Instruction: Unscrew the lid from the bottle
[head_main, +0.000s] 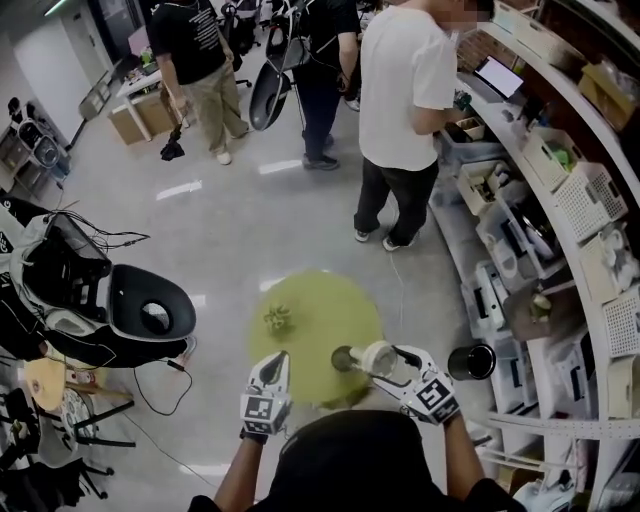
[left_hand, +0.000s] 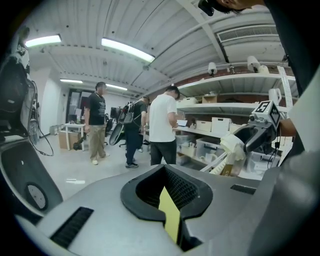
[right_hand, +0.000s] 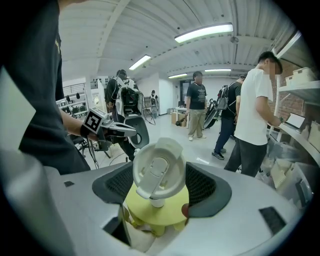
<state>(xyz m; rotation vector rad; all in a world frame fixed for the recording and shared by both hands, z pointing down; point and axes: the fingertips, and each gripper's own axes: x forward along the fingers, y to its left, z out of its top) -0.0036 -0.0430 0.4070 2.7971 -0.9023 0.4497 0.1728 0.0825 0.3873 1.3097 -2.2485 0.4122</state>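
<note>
**Bottle held by its lid over the green worktop**

The right gripper (head_main: 388, 361) clamped the white lid (right_hand: 159, 167) of the bottle (head_main: 348, 358), holding it above the near right edge of the round worktop (head_main: 310, 300). The left gripper (head_main: 273, 366), near left, was closed and empty.

We log the table (head_main: 320, 295) as plain yellow-green. On the table sits a small green thing (head_main: 278, 320). Over the table's near edge, the lid (right_hand: 159, 167) is off-white and the bottle (left_hand: 226, 165) is clear with a tan label. By that same edge, the left gripper (head_main: 276, 360) and right gripper (head_main: 395, 362) are grey with black meshed pads and black-and-white square-marked cubes. Right of the table is a black cup (head_main: 471, 361). The floor (head_main: 230, 240) around the table is glossy pale grey.
</note>
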